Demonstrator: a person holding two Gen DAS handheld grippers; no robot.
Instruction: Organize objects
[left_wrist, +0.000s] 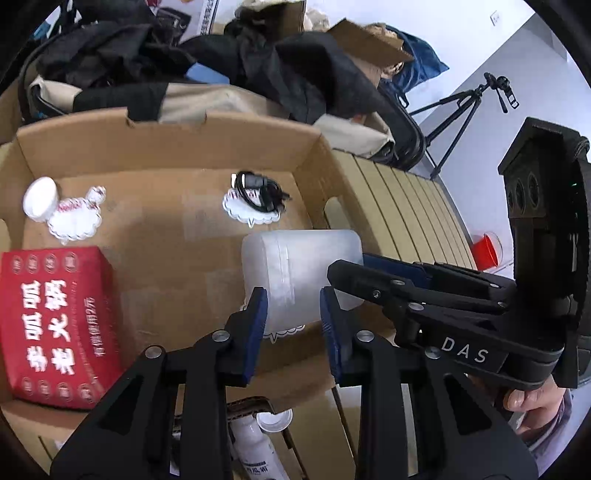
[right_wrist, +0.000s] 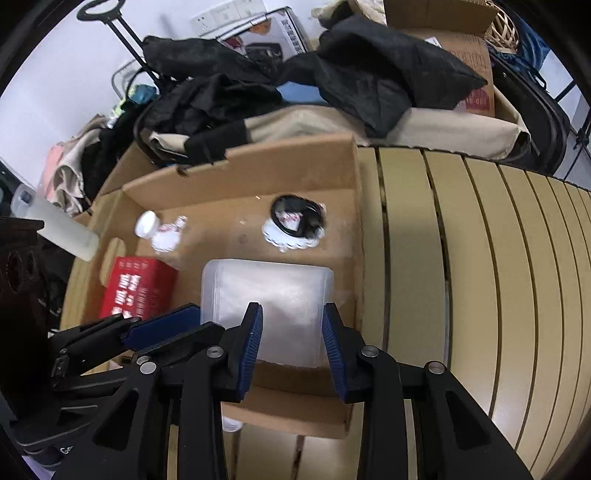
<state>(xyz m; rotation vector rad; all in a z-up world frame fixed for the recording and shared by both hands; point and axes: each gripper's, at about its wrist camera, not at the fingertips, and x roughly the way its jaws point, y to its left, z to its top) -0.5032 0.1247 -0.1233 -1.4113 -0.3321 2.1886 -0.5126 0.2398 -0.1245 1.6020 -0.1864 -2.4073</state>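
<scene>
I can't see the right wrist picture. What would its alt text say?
A translucent plastic container sits between the blue pads of the right hand-held gripper, above an open cardboard box on a slatted table. The box holds a red carton, a coiled black cable and a white cap.

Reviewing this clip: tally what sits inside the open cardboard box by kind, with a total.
Translucent plastic container: 1
Red printed carton: 1
Coiled black cable: 1
White round lid or cap: 1
White cloud-shaped cards: 3, under the cap, under the cable, under the container
Total: 7
</scene>
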